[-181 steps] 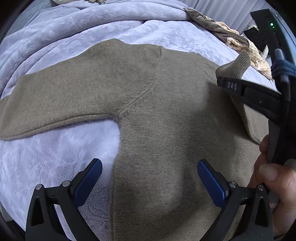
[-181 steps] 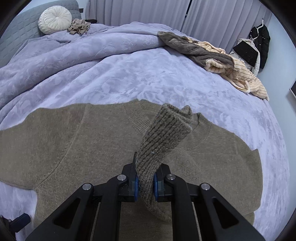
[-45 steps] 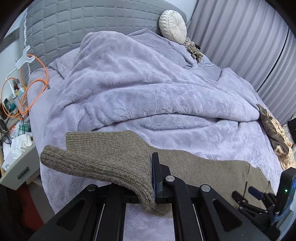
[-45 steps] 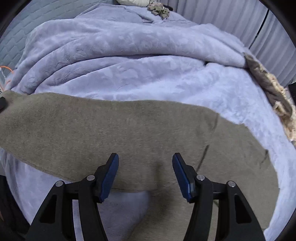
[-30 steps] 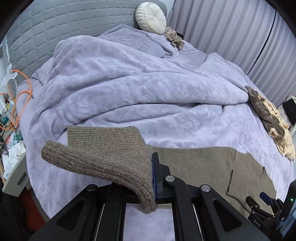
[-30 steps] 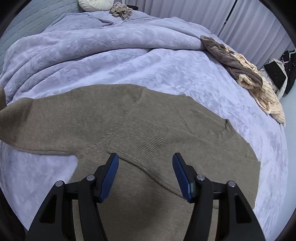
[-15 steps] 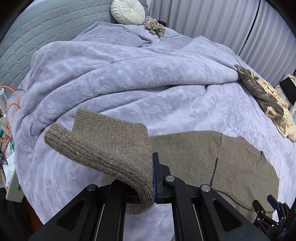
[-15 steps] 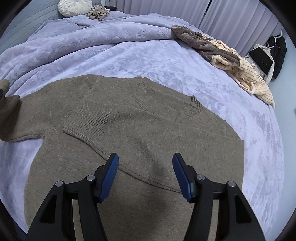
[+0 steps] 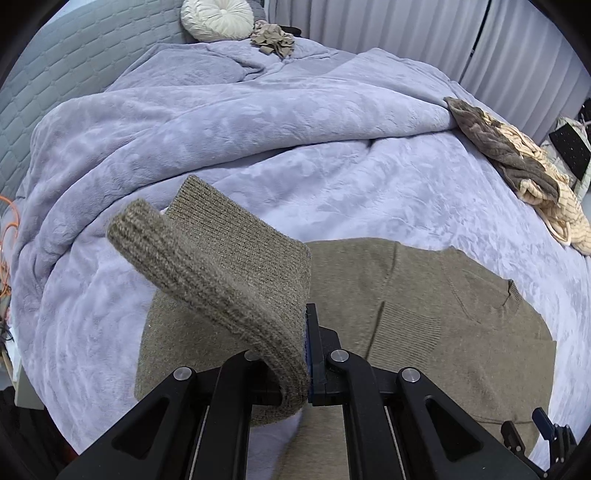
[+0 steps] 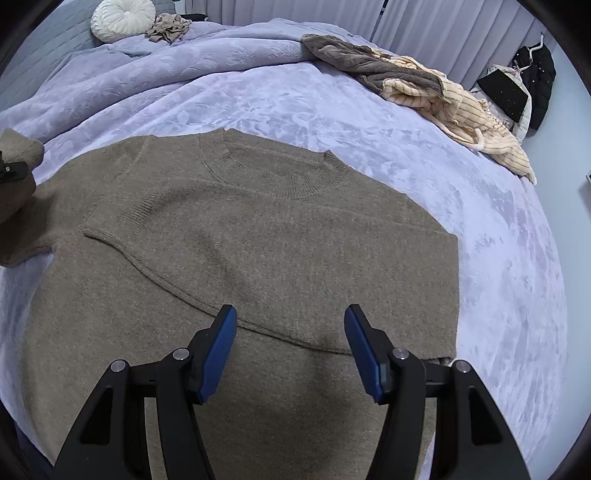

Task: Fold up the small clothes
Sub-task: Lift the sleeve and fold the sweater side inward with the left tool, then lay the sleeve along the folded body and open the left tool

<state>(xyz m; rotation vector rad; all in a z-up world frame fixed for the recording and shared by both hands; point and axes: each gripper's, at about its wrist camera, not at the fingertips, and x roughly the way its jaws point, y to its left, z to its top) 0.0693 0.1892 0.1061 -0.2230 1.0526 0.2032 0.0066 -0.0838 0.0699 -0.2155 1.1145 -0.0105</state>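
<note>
I had two grippers in hand and one garment to work on. The left gripper (image 9: 307, 363) was clamped on the ribbed cuff (image 9: 229, 273) of one sleeve of the olive-brown sweater (image 10: 280, 236), with the cuff doubled over and standing up and to the left of the closed jaws. The right gripper (image 10: 291, 349) had its jaws apart with nothing between the two blue pads (image 10: 218, 349); it hung over the sweater body, which lay flat on the lavender blanket (image 10: 406, 147) directly ahead of and beneath the jaws. One sleeve lay folded across the chest, its cuff (image 10: 125, 218) ahead and to the left of the right jaws; the round neckline (image 10: 280, 173) sat farther ahead. Beyond the jaws I counted one round cream cushion (image 9: 218, 18), one small crumpled tan cloth (image 9: 273, 38), and one heap of brown and striped cream clothes (image 10: 424, 88) at far right.
</note>
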